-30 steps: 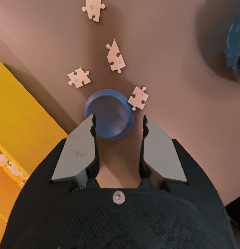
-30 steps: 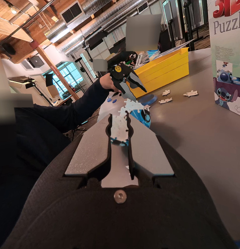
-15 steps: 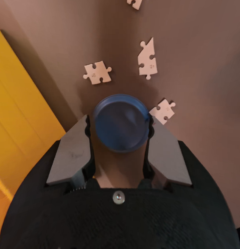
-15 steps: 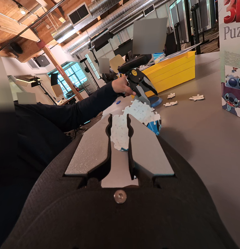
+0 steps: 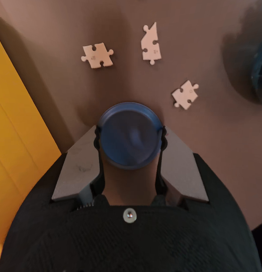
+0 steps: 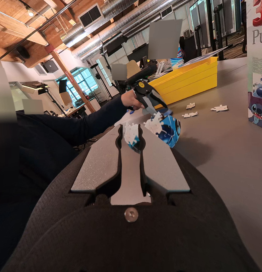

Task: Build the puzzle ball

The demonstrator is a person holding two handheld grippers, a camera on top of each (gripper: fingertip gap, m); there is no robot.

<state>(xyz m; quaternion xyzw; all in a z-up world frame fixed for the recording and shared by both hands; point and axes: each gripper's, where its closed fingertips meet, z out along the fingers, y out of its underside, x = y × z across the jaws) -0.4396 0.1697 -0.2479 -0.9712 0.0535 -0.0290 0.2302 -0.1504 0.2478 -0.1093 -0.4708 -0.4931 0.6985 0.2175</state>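
A yellow bin (image 5: 17, 117) stood at the worktop's (image 5: 201, 147) left. The left gripper (image 5: 129, 129) clasped a blue dish (image 5: 129, 136), three loose pieces (image 5: 98, 55) lying beyond it. The right gripper (image 6: 131, 131) pinched the half-built puzzle ball's (image 6: 167, 131) edge just above the worktop.

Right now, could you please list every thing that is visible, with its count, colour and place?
blue round stand: 1, blue, between the left gripper's fingers
loose puzzle pieces: 3 in the left wrist view, pale, on the table beyond the stand
table: 1, grey
yellow bin: 1, yellow, far end of the table
partly built puzzle ball: 1, blue outside, white inside, at the right gripper's tips
puzzle box: 1, mostly white, right edge
left gripper: 1, grey fingers
right gripper: 1, grey fingers
hand: 1, holding the left gripper
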